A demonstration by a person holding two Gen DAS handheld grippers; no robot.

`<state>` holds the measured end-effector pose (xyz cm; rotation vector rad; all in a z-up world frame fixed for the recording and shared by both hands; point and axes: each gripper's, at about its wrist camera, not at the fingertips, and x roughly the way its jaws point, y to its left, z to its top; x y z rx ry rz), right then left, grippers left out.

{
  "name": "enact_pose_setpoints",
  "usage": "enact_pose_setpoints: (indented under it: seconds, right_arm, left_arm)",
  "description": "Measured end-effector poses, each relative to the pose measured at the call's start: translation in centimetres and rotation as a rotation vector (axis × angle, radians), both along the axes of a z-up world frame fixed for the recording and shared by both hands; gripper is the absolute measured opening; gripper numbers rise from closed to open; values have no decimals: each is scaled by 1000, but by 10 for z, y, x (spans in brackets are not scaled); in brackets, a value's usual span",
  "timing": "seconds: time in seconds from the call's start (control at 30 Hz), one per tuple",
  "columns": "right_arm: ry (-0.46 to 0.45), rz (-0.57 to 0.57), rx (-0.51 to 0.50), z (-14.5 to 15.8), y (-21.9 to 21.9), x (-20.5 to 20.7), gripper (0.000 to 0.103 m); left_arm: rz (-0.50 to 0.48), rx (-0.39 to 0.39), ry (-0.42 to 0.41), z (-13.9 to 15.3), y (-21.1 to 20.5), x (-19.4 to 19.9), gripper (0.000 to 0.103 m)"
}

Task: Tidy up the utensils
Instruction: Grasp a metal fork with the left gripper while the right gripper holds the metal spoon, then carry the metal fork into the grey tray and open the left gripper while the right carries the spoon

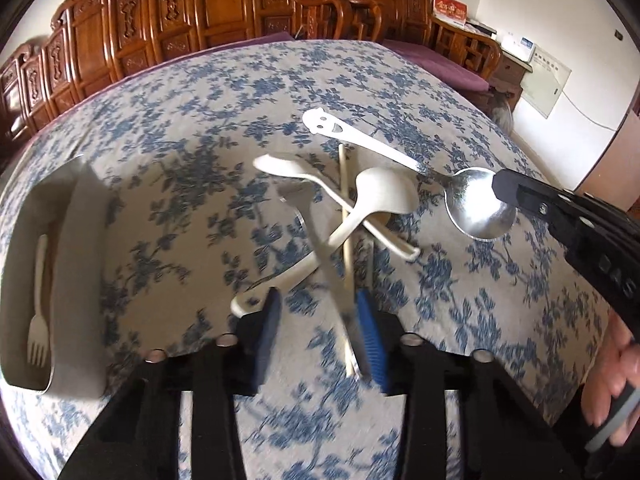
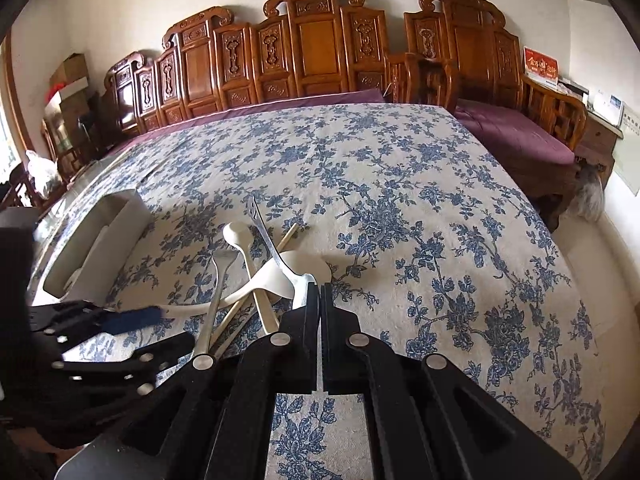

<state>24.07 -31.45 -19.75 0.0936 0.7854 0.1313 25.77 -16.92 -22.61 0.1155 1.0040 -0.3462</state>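
Observation:
A pile of utensils lies on the floral tablecloth: white plastic spoons (image 1: 384, 196) (image 2: 304, 276), a wooden chopstick (image 1: 345, 216) and a metal utensil (image 1: 316, 236). My right gripper (image 1: 505, 196) (image 2: 320, 292) is shut on the bowl of a metal spoon (image 1: 476, 204) with a white smiley handle (image 1: 324, 122), held above the cloth. My left gripper (image 1: 318, 312) is open over the near end of the pile; the metal utensil's handle lies by its right finger (image 1: 370, 336). A beige organizer tray (image 1: 80, 240) at the left holds a small fork (image 1: 39, 332).
The table (image 2: 400, 200) is covered with a blue-flowered cloth. Carved wooden benches (image 2: 312, 52) with purple cushions stand behind and to the right. The left gripper (image 2: 136, 318) shows at the lower left of the right wrist view.

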Motion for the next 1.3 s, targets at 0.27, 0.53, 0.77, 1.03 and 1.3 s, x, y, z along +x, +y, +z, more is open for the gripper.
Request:
enact_pose_setpoints:
  seconds: [0.27,0.53,0.77,1.03,1.3]
  right_arm:
    - [8,6,18,0,1,1,2]
    - [12,10,15,-1,4,2,2]
    - [11,11,15,0,5,2,2]
    - [13,14,13,-1,7,2,2]
    - [8,30,2,1,15,2,2]
  left_arm:
    - [41,-43,63,-11,-3,21,17]
    - [36,21,48,-10,-1,17,11]
    - [51,-9,77,-9,8,22,9]
    - [37,15,96,-14,2,26,11]
    - [37,8,40,1,13,16,8]
